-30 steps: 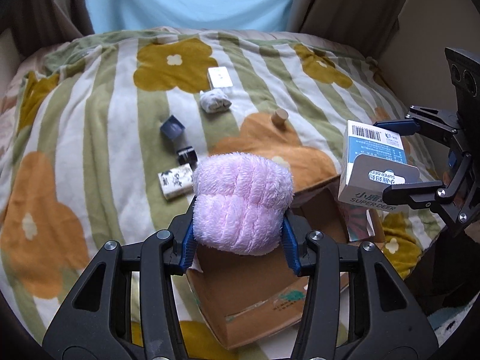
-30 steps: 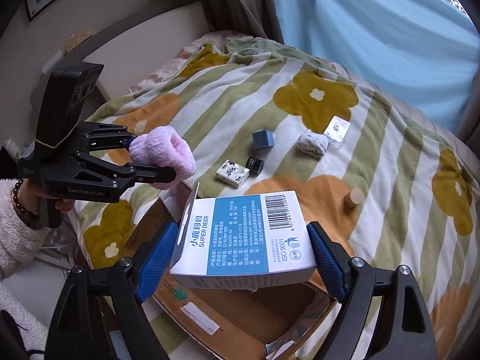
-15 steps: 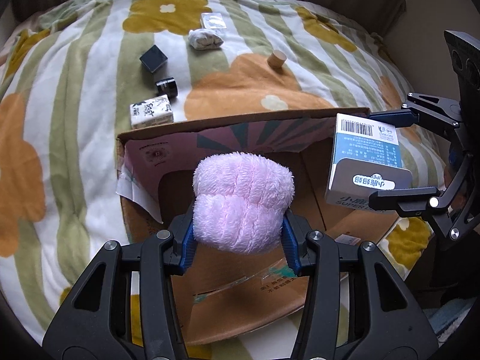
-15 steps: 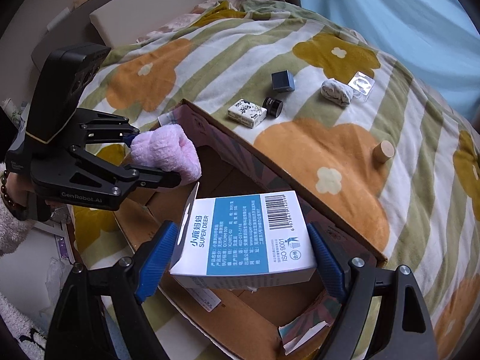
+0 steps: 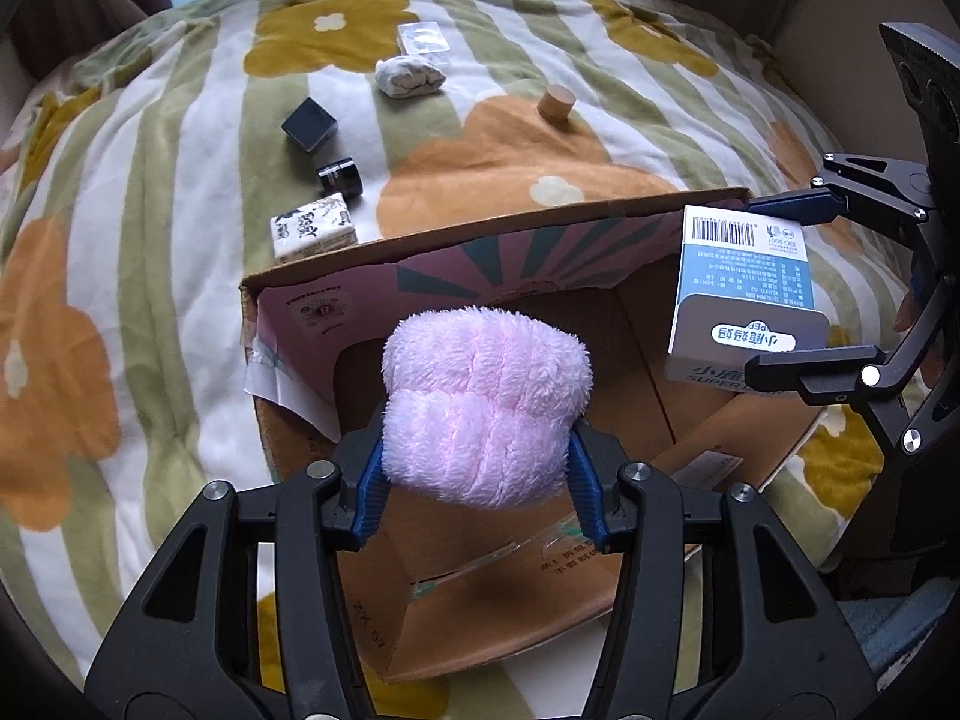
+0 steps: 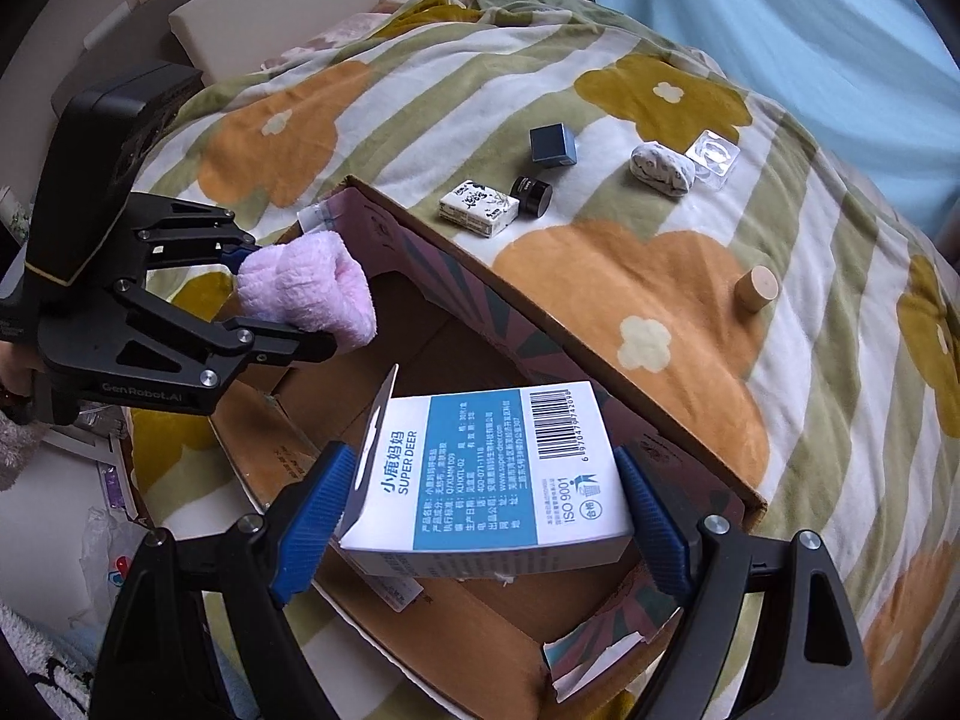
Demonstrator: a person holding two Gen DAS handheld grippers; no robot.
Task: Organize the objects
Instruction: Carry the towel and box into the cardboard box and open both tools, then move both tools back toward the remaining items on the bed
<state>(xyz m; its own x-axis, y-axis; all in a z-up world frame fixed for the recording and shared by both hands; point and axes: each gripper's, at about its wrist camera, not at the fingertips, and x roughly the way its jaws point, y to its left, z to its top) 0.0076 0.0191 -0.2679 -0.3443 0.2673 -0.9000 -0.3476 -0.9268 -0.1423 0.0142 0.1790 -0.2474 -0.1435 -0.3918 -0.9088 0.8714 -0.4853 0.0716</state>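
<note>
My left gripper (image 5: pixel 480 480) is shut on a fluffy pink towel roll (image 5: pixel 483 402) and holds it above the open cardboard box (image 5: pixel 420 237). It also shows in the right wrist view (image 6: pixel 306 294). My right gripper (image 6: pixel 480 525) is shut on a white and blue carton (image 6: pixel 492 474), held over the same cardboard box (image 6: pixel 690 438). In the left wrist view the carton (image 5: pixel 744 294) hangs over the box's right side.
On the flowered blanket (image 5: pixel 150 180) beyond the box lie a tissue pack (image 5: pixel 312 228), a small black jar (image 5: pixel 340 177), a dark cube (image 5: pixel 309 125), a rolled cloth (image 5: pixel 410 75), a clear packet (image 5: pixel 423 38) and a wooden cylinder (image 5: pixel 556 102).
Both grippers have moved forward and down over the box with their loads. The box's inside now shows under both of them.
</note>
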